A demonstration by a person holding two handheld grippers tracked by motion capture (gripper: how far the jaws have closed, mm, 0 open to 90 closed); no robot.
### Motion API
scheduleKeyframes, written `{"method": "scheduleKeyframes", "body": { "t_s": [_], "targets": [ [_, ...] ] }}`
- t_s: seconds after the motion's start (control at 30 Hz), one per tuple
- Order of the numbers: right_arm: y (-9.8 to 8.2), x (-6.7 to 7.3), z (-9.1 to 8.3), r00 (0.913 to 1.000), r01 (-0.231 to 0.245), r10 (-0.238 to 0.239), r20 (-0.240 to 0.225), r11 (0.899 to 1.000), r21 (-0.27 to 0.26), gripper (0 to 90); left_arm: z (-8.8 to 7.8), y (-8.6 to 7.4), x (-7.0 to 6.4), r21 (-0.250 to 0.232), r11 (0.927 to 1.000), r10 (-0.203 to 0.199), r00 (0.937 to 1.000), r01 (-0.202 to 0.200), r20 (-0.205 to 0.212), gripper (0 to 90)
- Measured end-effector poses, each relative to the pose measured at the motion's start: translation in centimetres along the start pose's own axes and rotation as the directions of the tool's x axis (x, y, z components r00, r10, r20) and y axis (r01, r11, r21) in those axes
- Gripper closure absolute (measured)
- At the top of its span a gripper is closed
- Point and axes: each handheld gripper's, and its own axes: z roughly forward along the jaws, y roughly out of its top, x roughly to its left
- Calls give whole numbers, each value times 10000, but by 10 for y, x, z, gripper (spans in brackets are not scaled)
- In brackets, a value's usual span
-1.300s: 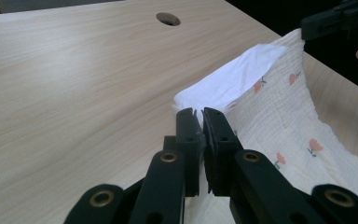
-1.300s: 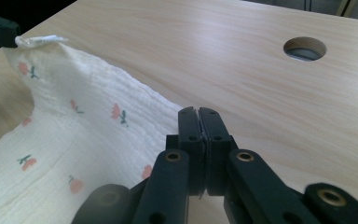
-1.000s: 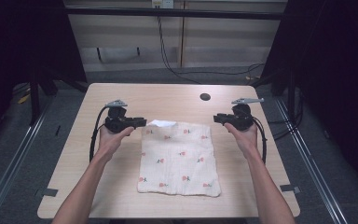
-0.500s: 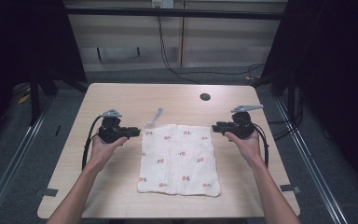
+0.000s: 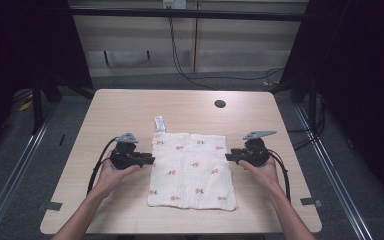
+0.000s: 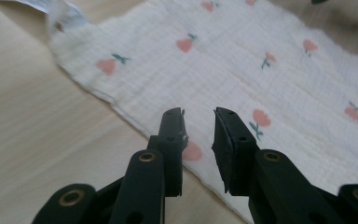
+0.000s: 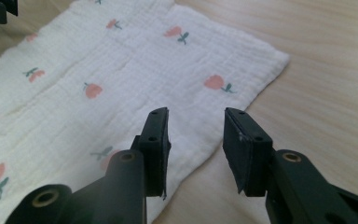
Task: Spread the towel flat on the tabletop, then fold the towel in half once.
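White muslin cloth [image 5: 192, 170] with little pink flowers lies flat mid-bench, nearer the front edge, tag [image 5: 159, 124] sticking out at its far left corner. Left gripper [image 5: 149, 160] and right gripper [image 5: 229, 156] sit at its side edges, jaws apart with nothing pinched, the right's just widened. Looks lined up to grab both edges for a fold. No containers around.

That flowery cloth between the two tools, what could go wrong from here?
1. The cloth lies flat on the table, so each tool may pinch only bare wood or slip off the thin edge.
2. The left tool and right tool stand open at opposite edges; if one grabs first, the cloth could skew or bunch.
3. The label tag at the far corner might fold under.
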Motion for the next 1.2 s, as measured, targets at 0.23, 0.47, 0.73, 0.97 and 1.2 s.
{"method": "scheduleKeyframes", "body": {
  "t_s": [0.23, 0.47, 0.73, 0.97, 1.2],
  "targets": [
    [-3, 4, 14, 9996, 129, -142, 224, 9982, 591, 605, 24, -2, -15, 730, 9955, 587, 9980, -604, 251, 737],
    [-4, 8, 22, 9941, 720, -785, 747, 9936, 867, 716, 21, -5, -14, 673, 9961, 548, 9982, -562, 228, 695],
    [-10, 11, 17, 9971, 677, -705, 269, 9932, 948, 888, 14, -12, -20, 760, 9942, 731, 9964, -763, 433, 708],
    [-19, 18, 4, 9981, 597, -613, 87, 9897, 1302, 889, 7, -19, -34, 1072, 9869, 1170, 9923, -1207, 405, 706],
    [-23, 21, -8, 9987, 406, -387, -325, 9973, 604, 824, 4, -23, -44, 1147, 9861, 1093, 9893, -1202, 969, 701]
  ]
}}
